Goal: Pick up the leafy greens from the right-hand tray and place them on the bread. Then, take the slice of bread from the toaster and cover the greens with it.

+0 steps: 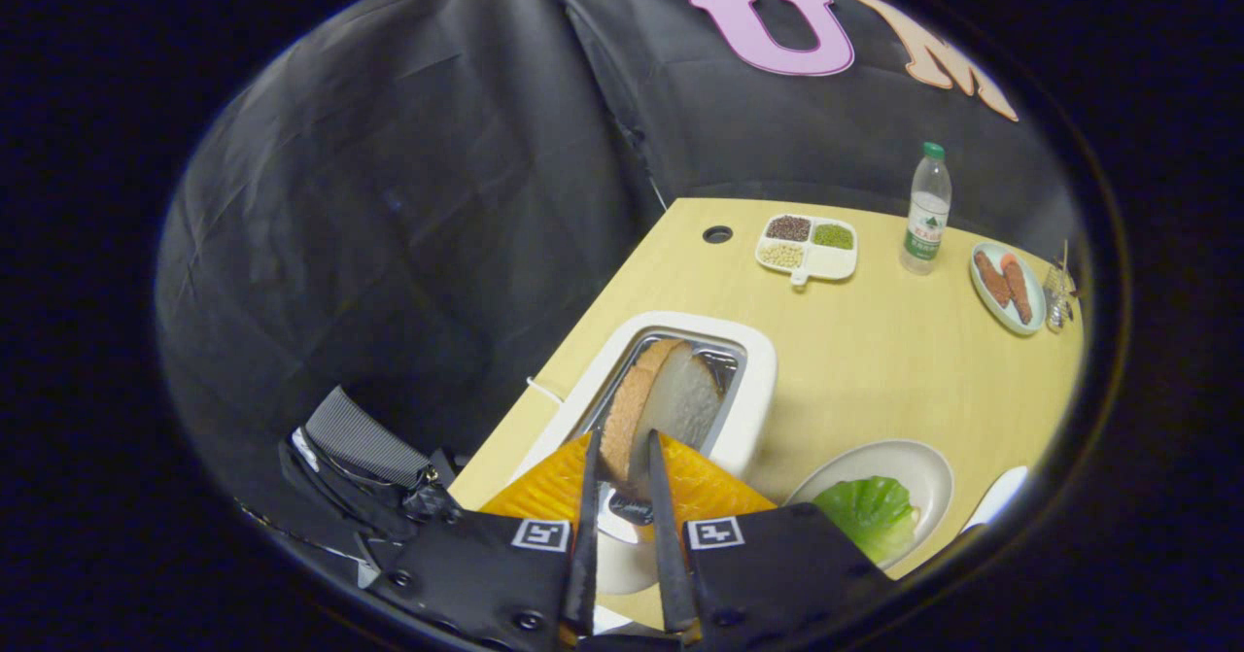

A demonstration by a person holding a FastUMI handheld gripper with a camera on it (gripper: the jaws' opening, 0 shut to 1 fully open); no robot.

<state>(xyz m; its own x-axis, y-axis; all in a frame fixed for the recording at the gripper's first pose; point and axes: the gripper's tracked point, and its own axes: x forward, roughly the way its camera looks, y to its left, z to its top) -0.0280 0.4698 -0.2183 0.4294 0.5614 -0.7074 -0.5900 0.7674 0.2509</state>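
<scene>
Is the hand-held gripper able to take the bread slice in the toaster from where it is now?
Probably yes. The hand-held gripper has its fingers on either side of the bread slice, which stands up out of the open slot of the toaster. Nothing lies between them.

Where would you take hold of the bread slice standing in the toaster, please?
Grip the bread slice by its top edge, from above. It stands on edge in the toaster slot, so only the top is free. The gripper already straddles it, fingers on its two flat faces.
</scene>
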